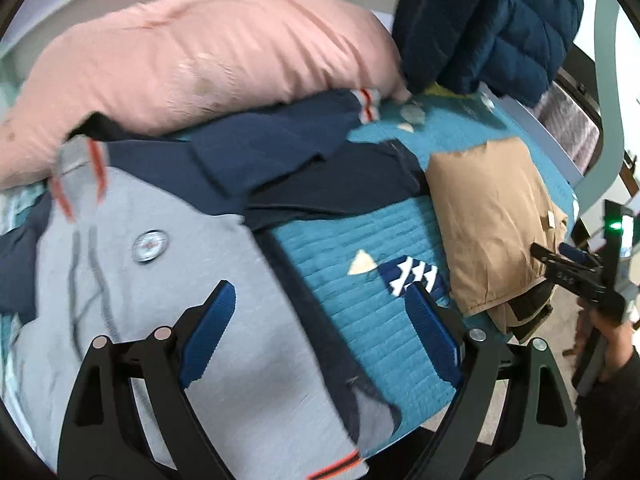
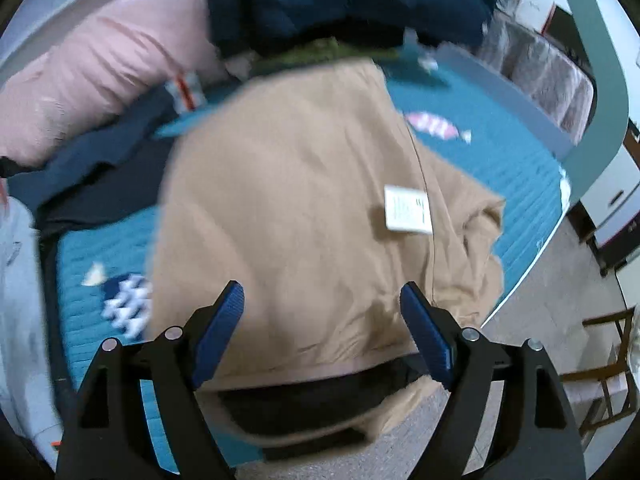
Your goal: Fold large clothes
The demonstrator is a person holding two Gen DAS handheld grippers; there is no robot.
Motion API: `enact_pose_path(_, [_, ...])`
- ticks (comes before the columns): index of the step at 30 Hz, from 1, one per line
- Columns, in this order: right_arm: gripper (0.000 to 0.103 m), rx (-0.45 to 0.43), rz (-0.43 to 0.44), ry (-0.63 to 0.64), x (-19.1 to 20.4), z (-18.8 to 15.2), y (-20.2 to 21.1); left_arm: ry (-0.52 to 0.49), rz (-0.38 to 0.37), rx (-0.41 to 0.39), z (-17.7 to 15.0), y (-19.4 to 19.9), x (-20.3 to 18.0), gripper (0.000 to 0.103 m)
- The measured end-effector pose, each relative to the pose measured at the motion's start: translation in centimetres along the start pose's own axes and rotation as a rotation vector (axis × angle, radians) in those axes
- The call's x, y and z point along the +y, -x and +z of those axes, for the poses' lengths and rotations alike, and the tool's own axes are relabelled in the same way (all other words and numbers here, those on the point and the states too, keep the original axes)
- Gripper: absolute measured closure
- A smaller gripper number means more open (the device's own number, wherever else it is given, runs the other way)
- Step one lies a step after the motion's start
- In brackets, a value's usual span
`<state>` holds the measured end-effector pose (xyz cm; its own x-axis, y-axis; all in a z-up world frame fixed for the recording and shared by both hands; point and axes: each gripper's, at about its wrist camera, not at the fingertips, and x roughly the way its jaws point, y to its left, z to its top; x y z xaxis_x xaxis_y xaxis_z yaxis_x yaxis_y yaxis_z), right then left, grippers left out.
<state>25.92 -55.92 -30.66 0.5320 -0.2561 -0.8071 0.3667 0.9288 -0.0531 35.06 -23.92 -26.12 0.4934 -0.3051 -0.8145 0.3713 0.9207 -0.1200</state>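
Both tools agape above clothes [image 2: 288, 208]

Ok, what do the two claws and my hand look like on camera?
Both the left claw and the right claw have black skeletal frames with triangular cutouts, silver pivot pins and ribbed blue pads. In the left wrist view, the right claw carries a green light, gripped by a hand in a dark sleeve.

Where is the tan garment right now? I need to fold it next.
The tan garment lies on the teal quilt at the bed's edge, ahead of the open right gripper; the left wrist view shows it right of the grey-and-navy top.
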Motion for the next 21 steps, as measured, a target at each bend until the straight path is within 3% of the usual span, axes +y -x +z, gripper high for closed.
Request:
enact_pose_path(6, [0.024,-0.086,0.049,0.033,3.8,-0.9,7.7,0.006,0.02,-0.074,-1.5,6.1,0.7,0.014])
enact_pose_path(9, [0.012,-0.121,0.108,0.046,6.1,-2.0,11.8,0.002,0.041,-0.125,-2.4,9.6,0.6,0.013])
enact_pose_path(19, [0.008,-0.171,0.205,0.067,12.0,-6.5,23.8,0.0,0.108,-0.238,-7.2,20.4,1.5,0.011])
enact_pose_path(21, [0.008,-0.197,0.235,0.066,13.1,-7.8,26.5,0.013,0.085,-0.265,-8.3,22.7,1.8,0.011])
